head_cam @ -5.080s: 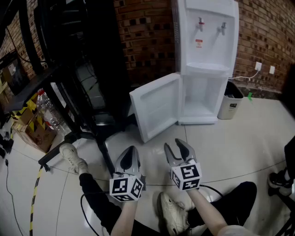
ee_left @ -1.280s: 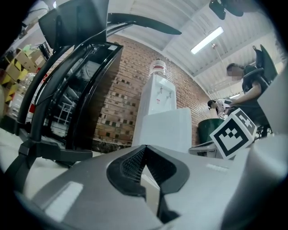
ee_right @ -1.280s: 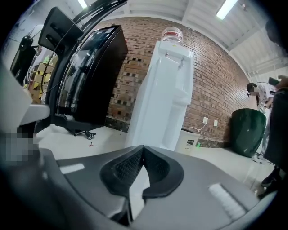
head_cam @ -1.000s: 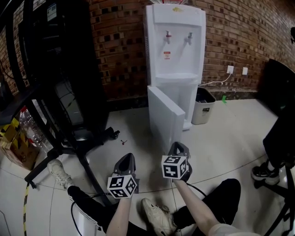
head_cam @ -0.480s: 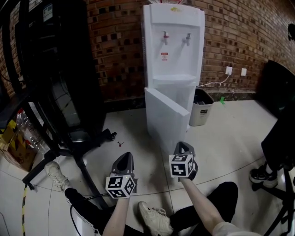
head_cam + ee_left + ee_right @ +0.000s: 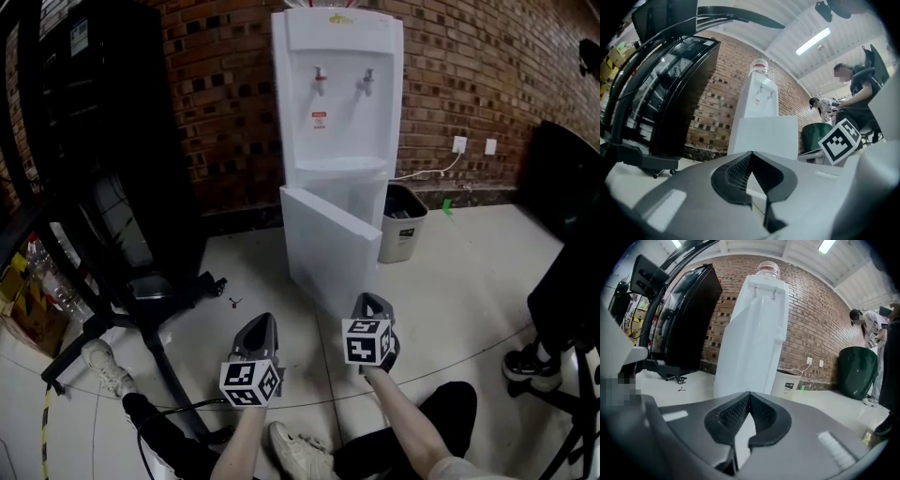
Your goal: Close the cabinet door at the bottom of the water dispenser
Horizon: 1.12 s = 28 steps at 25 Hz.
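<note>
The white water dispenser (image 6: 337, 103) stands against the brick wall. Its bottom cabinet door (image 6: 323, 248) hangs partly open, hinged at the left, with the free edge swung out toward me. My right gripper (image 6: 370, 300) is shut and empty, its tip close by the door's lower free corner; contact cannot be made out. To the left, above the floor, my left gripper (image 6: 264, 322) is also shut and empty. The left gripper view has the door (image 6: 764, 136) straight beyond the left gripper (image 6: 751, 153). In the right gripper view the dispenser (image 6: 757, 319) rises beyond the right gripper (image 6: 749, 393).
A small white bin (image 6: 400, 223) sits right of the dispenser, under a wall socket (image 6: 459, 143). A tall black rack (image 6: 103, 150) with a wheeled base (image 6: 173, 281) fills the left. A black chair (image 6: 567, 281) stands at the right. My legs and shoe (image 6: 300, 450) are below.
The door, wide open five seconds ago, has swung further toward the cabinet over the last second. Both grippers have moved forward toward the dispenser, staying shut.
</note>
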Tool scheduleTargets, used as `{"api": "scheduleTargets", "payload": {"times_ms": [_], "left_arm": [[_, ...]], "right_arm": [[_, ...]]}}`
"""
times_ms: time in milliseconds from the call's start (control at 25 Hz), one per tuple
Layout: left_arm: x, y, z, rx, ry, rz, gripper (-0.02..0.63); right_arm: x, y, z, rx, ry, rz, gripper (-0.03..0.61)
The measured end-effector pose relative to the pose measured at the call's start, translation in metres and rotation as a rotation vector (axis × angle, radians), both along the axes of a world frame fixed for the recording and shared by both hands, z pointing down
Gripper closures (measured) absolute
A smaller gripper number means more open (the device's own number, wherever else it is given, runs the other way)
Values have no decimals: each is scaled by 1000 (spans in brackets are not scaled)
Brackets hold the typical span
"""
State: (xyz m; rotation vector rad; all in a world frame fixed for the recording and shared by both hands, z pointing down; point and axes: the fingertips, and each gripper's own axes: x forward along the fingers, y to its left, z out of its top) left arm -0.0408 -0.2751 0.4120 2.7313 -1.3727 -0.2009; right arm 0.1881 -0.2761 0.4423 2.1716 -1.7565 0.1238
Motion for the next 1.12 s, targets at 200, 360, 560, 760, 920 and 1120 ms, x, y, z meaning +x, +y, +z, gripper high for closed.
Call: {"api": "scheduleTargets", "payload": {"times_ms": [200, 360, 560, 760, 920, 1120], "left_arm": [[16, -11, 6, -20, 16, -18, 598], [37, -24, 3, -22, 31, -23, 598], [65, -43, 2, -12, 39, -26, 598], [100, -57, 9, -19, 18, -5, 598], [121, -67, 11, -16, -12, 26, 597], [137, -90, 5, -10, -14, 21, 597]], "right_arm": [[23, -7, 0, -3, -2, -2, 578], [37, -15, 0, 17, -20, -6, 578], [56, -24, 1, 40, -9, 2, 578], [78, -40, -1, 62, -22, 3, 578], [97, -59, -2, 64, -23, -7, 578], [118, -82, -6, 63, 0, -18, 578]]}}
